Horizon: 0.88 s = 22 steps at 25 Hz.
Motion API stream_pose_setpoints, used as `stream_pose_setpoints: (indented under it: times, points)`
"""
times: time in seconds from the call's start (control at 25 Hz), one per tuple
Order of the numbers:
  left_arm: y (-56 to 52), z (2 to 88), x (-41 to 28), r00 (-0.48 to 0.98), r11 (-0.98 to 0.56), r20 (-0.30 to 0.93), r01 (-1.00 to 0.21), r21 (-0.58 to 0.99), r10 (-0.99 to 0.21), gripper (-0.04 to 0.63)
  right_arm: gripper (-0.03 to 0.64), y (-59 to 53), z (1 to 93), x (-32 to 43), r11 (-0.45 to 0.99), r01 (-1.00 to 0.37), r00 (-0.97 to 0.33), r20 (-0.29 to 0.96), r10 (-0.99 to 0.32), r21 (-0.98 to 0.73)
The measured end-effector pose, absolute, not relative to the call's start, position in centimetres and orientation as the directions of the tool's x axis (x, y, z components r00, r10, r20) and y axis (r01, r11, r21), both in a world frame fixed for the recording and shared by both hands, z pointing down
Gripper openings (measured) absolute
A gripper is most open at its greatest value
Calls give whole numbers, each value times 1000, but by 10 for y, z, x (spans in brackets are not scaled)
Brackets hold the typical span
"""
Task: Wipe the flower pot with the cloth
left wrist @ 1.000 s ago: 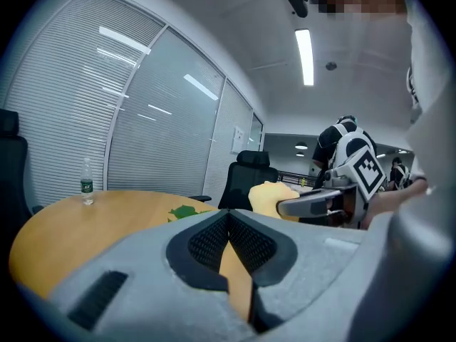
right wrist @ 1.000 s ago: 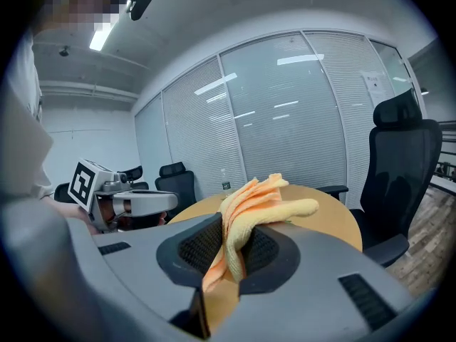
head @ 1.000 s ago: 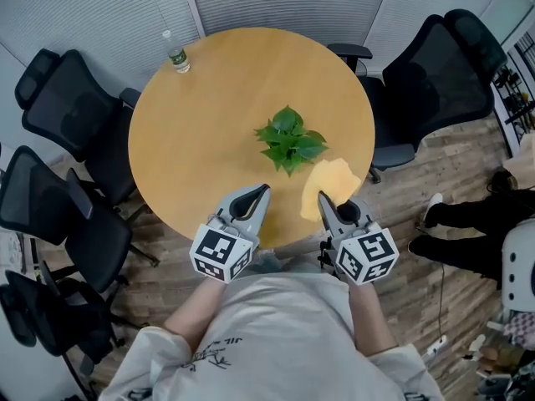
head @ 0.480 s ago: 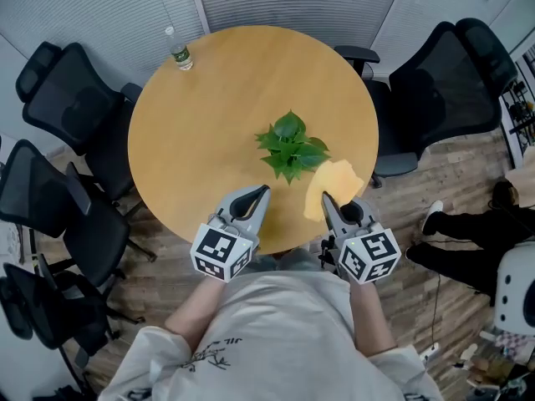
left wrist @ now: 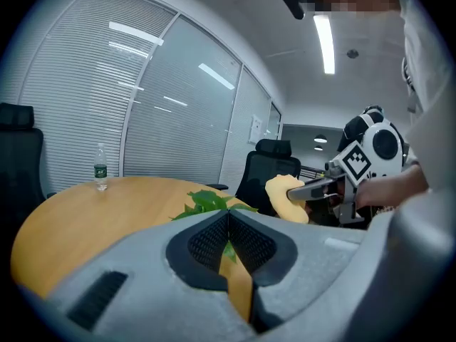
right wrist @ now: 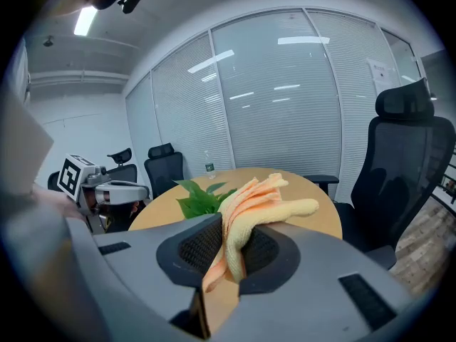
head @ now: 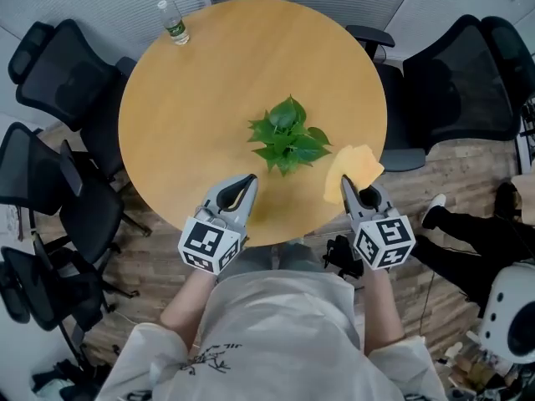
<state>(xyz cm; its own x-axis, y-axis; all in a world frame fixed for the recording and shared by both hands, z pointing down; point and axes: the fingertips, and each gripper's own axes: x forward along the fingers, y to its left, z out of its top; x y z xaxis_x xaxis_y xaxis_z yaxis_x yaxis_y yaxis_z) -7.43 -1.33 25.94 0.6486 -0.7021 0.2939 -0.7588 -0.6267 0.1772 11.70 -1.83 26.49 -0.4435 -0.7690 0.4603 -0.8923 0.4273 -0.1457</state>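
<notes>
A round wooden table (head: 201,98) fills the middle of the head view, ringed by black office chairs (head: 456,82) on a wood-plank floor. At the bottom edge stands a person in a pale shirt (head: 276,332); the dark print on its hem is too partial to read.

Each hand holds a grey gripper topped by a cube of black-and-white square markers. The left gripper (head: 249,180) hangs over the table's near edge with its jaws pressed together on nothing. The right gripper (head: 345,182), near the table's right edge, pinches a folded yellow-orange cloth (head: 351,167), which stands up out of its jaws.

A leafy green plant (head: 287,136) sits near the table's centre, just left of the cloth; leaves hide its pot.

At the far left edge stands a clear water bottle (head: 173,25) with a green label, its wording too small to read.
</notes>
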Motion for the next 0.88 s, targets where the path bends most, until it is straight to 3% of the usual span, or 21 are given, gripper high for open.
stream_pose_setpoints:
  times: [0.44,0.88]
  points:
    - [-47,344,-87,609,-590,381,-787,180,-696,9,54,-49,349,124,461,-883,-422,589,-689,-94]
    - [-69,402,-73,652,-639,422,-744,194,-630,11,54,-82,399,121,472,-880,-398,633,-664,-58]
